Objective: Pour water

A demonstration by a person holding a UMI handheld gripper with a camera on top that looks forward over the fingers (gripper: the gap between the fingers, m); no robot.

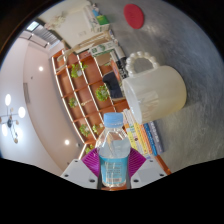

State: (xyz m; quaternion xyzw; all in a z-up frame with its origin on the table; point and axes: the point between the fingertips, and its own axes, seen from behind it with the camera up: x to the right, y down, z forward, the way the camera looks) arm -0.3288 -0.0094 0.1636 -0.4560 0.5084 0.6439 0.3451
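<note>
Clamped on a clear plastic water bottle point(115, 152): gripper point(116, 170), its purple pads point(93, 159) pressing the bottle's orange-labelled lower body from both sides; bottle upright between the fingers, blue cap still on top. Just beyond the bottle's cap, a translucent cream pitcher point(154, 91) with a looped handle on its near side, tilted with the whole view. Behind it, wooden shelving point(85, 85) holding green plants and small items; ceiling lights point(12, 113) off to one side; a red round disc point(134, 14) high beyond the pitcher.
</note>
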